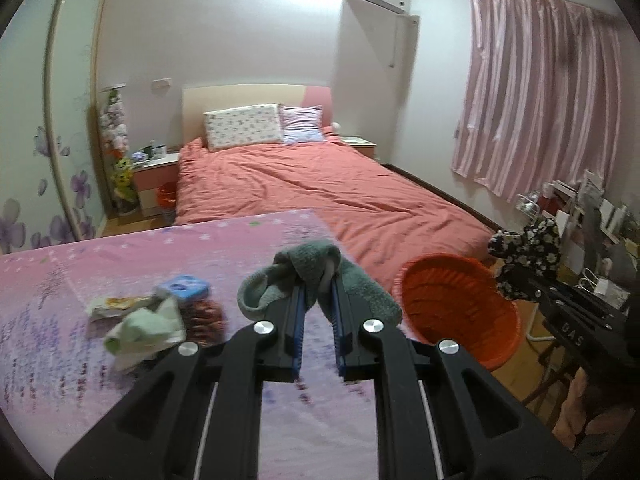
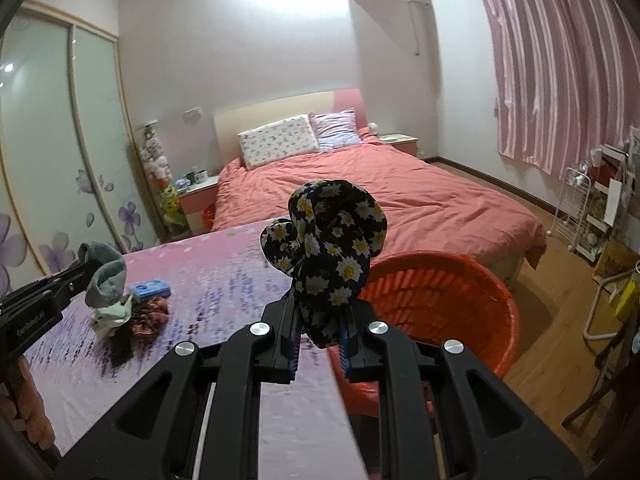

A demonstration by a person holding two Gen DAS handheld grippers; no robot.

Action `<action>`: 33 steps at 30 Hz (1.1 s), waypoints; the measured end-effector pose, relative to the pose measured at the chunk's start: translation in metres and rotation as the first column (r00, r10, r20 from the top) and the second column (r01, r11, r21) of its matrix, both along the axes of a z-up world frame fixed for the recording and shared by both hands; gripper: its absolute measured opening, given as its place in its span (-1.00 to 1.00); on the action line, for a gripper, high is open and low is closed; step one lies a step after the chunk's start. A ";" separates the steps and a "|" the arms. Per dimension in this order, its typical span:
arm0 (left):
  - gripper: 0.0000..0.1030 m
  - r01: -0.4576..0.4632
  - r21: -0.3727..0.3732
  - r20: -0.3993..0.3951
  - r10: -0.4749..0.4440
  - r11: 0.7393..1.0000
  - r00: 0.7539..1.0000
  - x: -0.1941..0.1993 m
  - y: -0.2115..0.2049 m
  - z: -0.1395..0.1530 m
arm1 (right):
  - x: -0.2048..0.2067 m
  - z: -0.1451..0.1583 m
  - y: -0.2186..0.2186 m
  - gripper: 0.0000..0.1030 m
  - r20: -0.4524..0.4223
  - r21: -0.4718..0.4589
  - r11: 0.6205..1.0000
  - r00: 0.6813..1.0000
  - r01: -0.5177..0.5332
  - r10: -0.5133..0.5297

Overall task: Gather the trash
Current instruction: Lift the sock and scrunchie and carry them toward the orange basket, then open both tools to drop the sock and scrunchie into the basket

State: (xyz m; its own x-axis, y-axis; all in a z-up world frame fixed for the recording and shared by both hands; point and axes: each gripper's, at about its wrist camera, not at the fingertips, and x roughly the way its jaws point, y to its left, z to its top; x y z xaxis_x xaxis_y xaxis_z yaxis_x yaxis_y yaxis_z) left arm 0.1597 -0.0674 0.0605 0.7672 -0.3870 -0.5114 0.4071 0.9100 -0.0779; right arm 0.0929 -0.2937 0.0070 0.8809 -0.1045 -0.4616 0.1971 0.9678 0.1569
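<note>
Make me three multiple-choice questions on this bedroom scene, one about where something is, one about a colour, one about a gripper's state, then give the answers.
1. Where is the orange basket?
A. on the bed
B. beside the table, at its right edge
C. under the curtain

2. What colour is the sock in the left gripper?
A. grey-green
B. red
C. white

3. What is the right gripper doing?
A. open and empty
B. out of view
C. shut on the floral cloth

Answers: 1 B, the basket stands just off the table's right edge. 2 A, the sock's knit is grey-green. 3 C, the cloth bulges from between its closed fingers.
</note>
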 end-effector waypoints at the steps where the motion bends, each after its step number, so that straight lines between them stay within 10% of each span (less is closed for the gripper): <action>1: -0.75 0.016 -0.004 -0.002 -0.016 1.000 1.000 0.000 -0.008 -0.001 | -0.001 -0.001 -0.006 -0.70 0.000 0.006 1.000 1.000 0.010 -0.010; 27: -0.70 0.279 0.010 -0.138 -0.275 0.960 0.952 0.043 -0.190 -0.074 | 0.029 -0.050 -0.119 -0.64 -0.084 0.196 0.971 0.989 0.136 -0.122; 33: -0.14 0.259 0.043 -0.183 -0.248 0.965 0.951 0.063 -0.201 -0.097 | 0.043 -0.061 -0.130 -0.22 -0.111 0.197 0.970 0.987 0.140 -0.120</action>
State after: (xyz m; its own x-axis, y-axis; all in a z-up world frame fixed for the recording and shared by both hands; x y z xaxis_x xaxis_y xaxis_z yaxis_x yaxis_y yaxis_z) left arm 0.2224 -0.2689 -0.0361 0.5448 -0.5182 -0.6593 0.6105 0.7841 -0.1119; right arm 0.1355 -0.4238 -0.0544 0.8154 -0.1100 -0.5683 0.3432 0.8825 0.3215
